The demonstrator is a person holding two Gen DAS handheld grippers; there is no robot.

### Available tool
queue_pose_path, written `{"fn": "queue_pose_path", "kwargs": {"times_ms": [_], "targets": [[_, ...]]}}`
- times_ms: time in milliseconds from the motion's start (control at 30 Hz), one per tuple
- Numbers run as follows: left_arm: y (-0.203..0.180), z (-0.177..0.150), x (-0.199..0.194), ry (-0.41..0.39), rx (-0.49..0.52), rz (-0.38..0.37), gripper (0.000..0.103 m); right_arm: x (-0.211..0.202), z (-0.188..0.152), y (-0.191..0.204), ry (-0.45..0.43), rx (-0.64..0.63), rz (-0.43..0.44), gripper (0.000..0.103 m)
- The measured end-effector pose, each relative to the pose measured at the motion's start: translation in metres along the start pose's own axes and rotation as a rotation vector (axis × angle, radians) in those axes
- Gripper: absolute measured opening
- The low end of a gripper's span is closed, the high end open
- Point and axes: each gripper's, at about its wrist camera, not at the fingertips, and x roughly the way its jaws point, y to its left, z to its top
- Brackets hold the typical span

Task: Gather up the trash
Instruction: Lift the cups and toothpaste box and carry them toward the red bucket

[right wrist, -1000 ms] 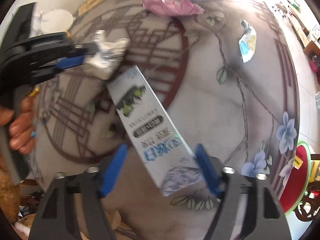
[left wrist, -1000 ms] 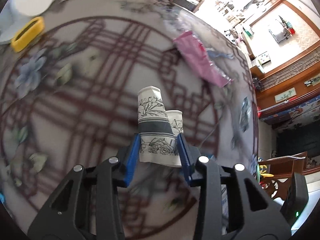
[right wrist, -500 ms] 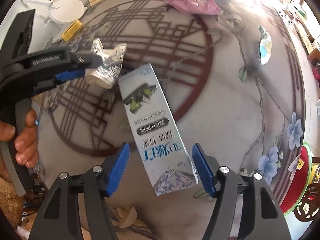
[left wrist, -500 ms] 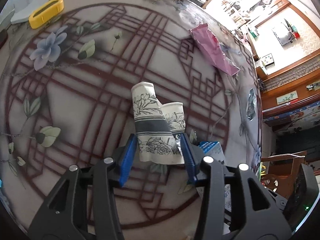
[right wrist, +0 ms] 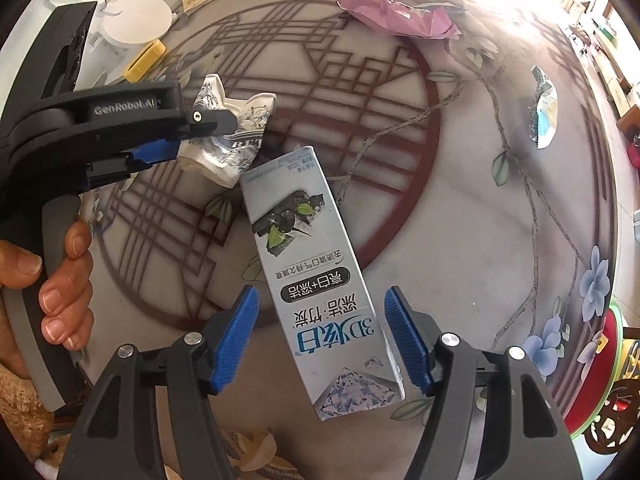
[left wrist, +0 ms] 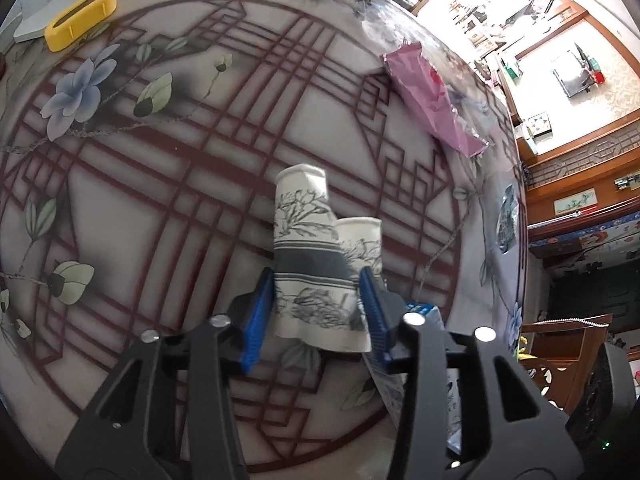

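My left gripper is shut on a crushed white paper cup with grey flower print, held above the round patterned table. The cup also shows in the right wrist view, in the left gripper. A silver-blue toothpaste box sits between the fingers of my right gripper; the right pad touches its edge, the left pad stands off it. A pink wrapper and a small foil wrapper lie on the table.
A yellow oblong holder and a white round object sit at the table's far left. A wooden chair stands past the right edge. A red-green round thing lies beyond the table's edge.
Both grippers have shifted slightly over the table with their loads. The toothpaste box has come closer to the cup. The grips look the same.
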Motion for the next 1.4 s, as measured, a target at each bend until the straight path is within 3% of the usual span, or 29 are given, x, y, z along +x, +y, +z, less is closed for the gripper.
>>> {"fn": "queue_pose_path", "kwargs": {"times_ms": [200, 700, 1400], "targets": [[-0.005, -0.001, -0.004, -0.029, 0.023, 0.019, 0.039, -0.001, -0.004, 0.001, 0.007, -0.016, -0.002, 0.054], [-0.021, -0.007, -0.054, -0.163, 0.099, 0.012, 0.039, -0.035, -0.018, 0.01, -0.062, -0.017, -0.003, 0.051], [-0.048, -0.052, -0.093, -0.18, 0.215, -0.041, 0.039, -0.089, -0.063, 0.011, -0.181, 0.061, -0.045, 0.05]]}}
